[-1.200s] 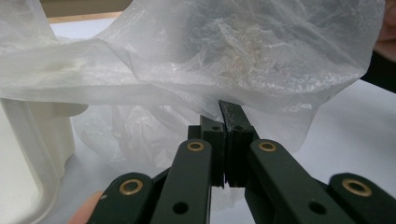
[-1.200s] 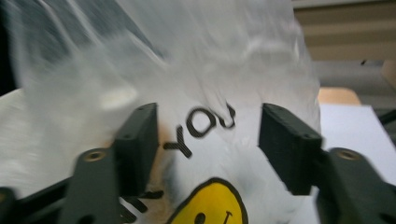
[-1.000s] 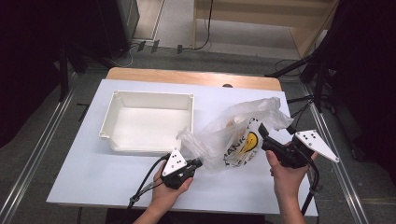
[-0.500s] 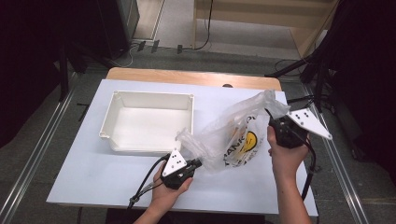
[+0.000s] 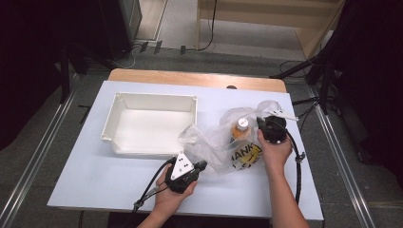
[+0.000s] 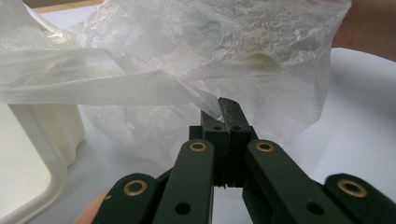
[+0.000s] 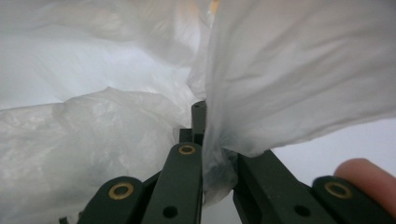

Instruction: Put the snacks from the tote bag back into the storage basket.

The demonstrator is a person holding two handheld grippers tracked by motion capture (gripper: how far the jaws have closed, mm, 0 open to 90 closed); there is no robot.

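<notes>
One clear plastic bag (image 5: 223,142) lies on the white table (image 5: 95,185), just right of the tray, with one orange bottle (image 5: 240,130) standing inside it under a white cap. The left gripper (image 5: 202,165) has its jaws pressed together on the bag's near-left edge; its own view shows film pinched between the closed black tips (image 6: 227,112). The right gripper (image 5: 263,122) has just been closing and now pinches film at the bag's far-right side, a sheet of film caught between its jaws (image 7: 205,140).

Judgement: the step in hand appears to be opening the bag's mouth. To do this well, both pinches should hold a single layer only and draw apart slowly, so the bottle stays upright and the film does not tear.

Count: one bag, one bottle, one empty white tray (image 5: 114,114), two grippers, two hands.
</notes>
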